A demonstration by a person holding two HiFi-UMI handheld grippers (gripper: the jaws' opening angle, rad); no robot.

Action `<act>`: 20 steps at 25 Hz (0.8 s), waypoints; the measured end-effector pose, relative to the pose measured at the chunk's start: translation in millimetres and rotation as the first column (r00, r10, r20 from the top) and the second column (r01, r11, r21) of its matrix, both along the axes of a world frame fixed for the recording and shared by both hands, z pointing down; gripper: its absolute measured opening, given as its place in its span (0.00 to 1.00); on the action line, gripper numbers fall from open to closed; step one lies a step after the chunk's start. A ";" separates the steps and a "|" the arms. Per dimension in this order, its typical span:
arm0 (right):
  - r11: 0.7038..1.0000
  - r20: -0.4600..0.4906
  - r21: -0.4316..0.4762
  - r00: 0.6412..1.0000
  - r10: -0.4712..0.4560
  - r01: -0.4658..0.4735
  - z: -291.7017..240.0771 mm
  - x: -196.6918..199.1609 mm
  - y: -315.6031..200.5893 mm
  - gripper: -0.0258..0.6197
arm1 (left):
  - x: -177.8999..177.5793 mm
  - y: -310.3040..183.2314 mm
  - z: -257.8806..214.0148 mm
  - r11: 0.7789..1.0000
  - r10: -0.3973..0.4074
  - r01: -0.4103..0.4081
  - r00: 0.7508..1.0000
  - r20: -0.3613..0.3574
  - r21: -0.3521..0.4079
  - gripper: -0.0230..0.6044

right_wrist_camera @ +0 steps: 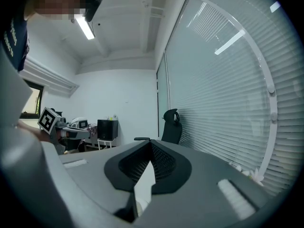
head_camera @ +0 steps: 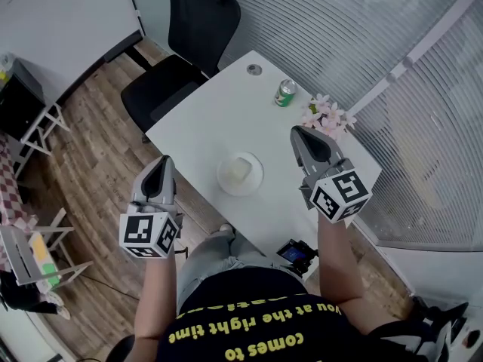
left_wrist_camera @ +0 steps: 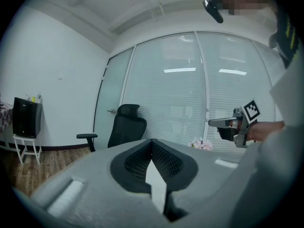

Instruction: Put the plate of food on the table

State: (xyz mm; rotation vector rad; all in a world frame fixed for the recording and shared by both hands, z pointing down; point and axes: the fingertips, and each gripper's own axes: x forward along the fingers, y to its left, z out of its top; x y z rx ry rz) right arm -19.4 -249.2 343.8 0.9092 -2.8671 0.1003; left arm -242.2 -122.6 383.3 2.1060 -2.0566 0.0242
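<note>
- Nearest, the person's black shirt point(head_camera: 256, 330) with yellow lettering fills the bottom of the head view. Just past it, a small black device point(head_camera: 296, 254) sits by the table's near edge.
- The left gripper point(head_camera: 160, 163) hangs on the left, off the table's near-left edge and above the wood floor point(head_camera: 90, 172). Its jaws are pressed together with nothing between them.
- The right gripper point(head_camera: 300, 133) hangs on the right, over the white table point(head_camera: 204, 119). Its jaws are closed tight too — nothing in them.
- The plate point(head_camera: 240, 174) lies flat on the table, close to its near edge, between the two grippers and touched by neither. It is round and white, with a raised rim.
- On the middle of the plate rests the food point(head_camera: 240, 169), a pale, squarish block — what kind cannot be told.
- Farther on the right, pink-and-white flowers point(head_camera: 329, 116) stand just beyond the right gripper's tips.
- A green can point(head_camera: 284, 93) stands upright just left of the flowers and a little farther.
- A small round grey fitting point(head_camera: 254, 69) sits in the tabletop near its far end.
- Farthest, a black office chair point(head_camera: 185, 51) stands at the table's far-left side, and slatted blinds point(head_camera: 362, 36) run along the right.
</note>
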 end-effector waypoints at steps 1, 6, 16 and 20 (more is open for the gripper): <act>1.000 0.000 0.000 1.000 -0.001 0.001 -0.4 0.2 0.4 0.05 | 0.9 0.0 -0.5 1.000 0.000 0.000 1.000 0.000 0.001 0.04; 1.000 -0.004 0.001 1.000 -0.005 0.005 0.8 2.9 2.1 0.05 | 5.1 1.4 0.2 1.000 -0.002 0.002 1.000 0.000 0.000 0.04; 1.000 -0.008 0.004 1.000 -0.010 0.010 1.2 3.5 2.8 0.05 | 8.4 1.4 0.3 1.000 -0.002 0.002 1.000 0.001 -0.003 0.04; 1.000 -0.007 0.004 1.000 -0.015 0.015 0.9 4.8 0.5 0.05 | 10.2 -0.8 0.0 1.000 -0.005 0.005 1.000 0.001 -0.002 0.04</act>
